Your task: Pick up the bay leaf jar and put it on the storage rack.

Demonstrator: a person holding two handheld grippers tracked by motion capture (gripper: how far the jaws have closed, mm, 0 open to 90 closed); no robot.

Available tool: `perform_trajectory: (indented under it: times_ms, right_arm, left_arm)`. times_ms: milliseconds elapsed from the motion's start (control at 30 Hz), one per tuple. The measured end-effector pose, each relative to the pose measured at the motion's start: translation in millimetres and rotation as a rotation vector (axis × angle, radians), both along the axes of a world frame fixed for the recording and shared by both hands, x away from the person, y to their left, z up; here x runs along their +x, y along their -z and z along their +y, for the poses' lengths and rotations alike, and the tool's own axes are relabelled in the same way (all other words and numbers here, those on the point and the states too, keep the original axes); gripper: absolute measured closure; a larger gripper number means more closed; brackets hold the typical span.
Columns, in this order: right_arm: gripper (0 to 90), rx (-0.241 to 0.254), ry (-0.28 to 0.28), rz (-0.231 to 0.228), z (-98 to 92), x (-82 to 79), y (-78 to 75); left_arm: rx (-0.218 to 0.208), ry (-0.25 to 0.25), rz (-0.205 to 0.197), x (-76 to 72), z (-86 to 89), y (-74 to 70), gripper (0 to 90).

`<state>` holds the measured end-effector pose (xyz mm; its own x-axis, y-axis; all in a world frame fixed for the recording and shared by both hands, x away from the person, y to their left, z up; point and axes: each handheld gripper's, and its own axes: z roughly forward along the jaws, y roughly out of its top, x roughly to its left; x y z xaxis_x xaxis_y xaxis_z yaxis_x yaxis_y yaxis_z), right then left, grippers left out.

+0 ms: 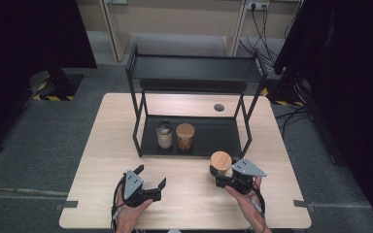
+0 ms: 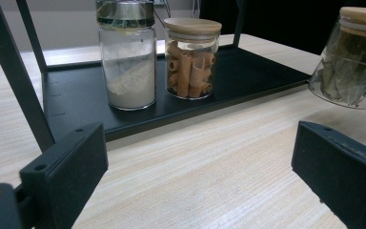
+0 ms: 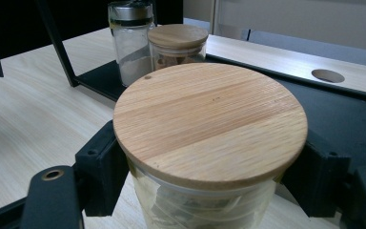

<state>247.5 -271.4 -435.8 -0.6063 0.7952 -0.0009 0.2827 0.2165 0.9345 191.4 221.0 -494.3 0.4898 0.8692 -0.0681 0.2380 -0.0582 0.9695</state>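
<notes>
My right gripper (image 1: 217, 175) is shut on a glass jar with a round wooden lid (image 1: 221, 160), just in front of the black rack's lower shelf (image 1: 213, 138). In the right gripper view the lid (image 3: 209, 119) sits between the black pads (image 3: 100, 167). The left gripper view shows this jar (image 2: 350, 62) tilted, with dried leaves inside. On the lower shelf stand a metal-capped jar of white powder (image 1: 163, 135) (image 2: 127, 62) and a wooden-lidded jar of tan tubes (image 1: 185, 137) (image 2: 190, 59). My left gripper (image 1: 151, 176) (image 2: 202, 176) is open over bare table at the front left, holding nothing.
The rack's upper shelf (image 1: 194, 68) overhangs the lower one, carried on thin black posts (image 1: 138, 121). The right half of the lower shelf is bare. A round hole (image 1: 218, 107) sits in the wooden table (image 1: 107, 145) behind the rack. Cables lie on the floor at the back right.
</notes>
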Motion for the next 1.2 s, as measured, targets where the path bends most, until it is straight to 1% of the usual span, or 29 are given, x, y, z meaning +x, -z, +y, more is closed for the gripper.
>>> perform_trajectory:
  times_ms: [333, 700, 967, 1200]
  right_arm:
    - [25.4, 0.000, 0.000, 0.002, 5.0, 15.2, -9.4]
    - [25.5, -0.005, 0.005, -0.005, 16.7, 31.6, -17.0]
    - [25.5, -0.007, 0.021, -0.005, 27.8, 46.1, -19.8]
    - [25.5, -0.029, 0.055, 0.009, 37.9, 62.9, -19.0]
  left_arm:
    - [0.001, -0.002, 0.001, 0.2, 0.0, 0.4, 4.2]
    - [0.001, -0.002, 0.003, 0.5, 0.2, 0.5, 4.2]
    - [-0.002, -0.005, 0.004, 0.3, 0.4, 0.4, 4.2]
    - [-0.002, -0.006, 0.005, 0.6, 0.4, 0.4, 4.2]
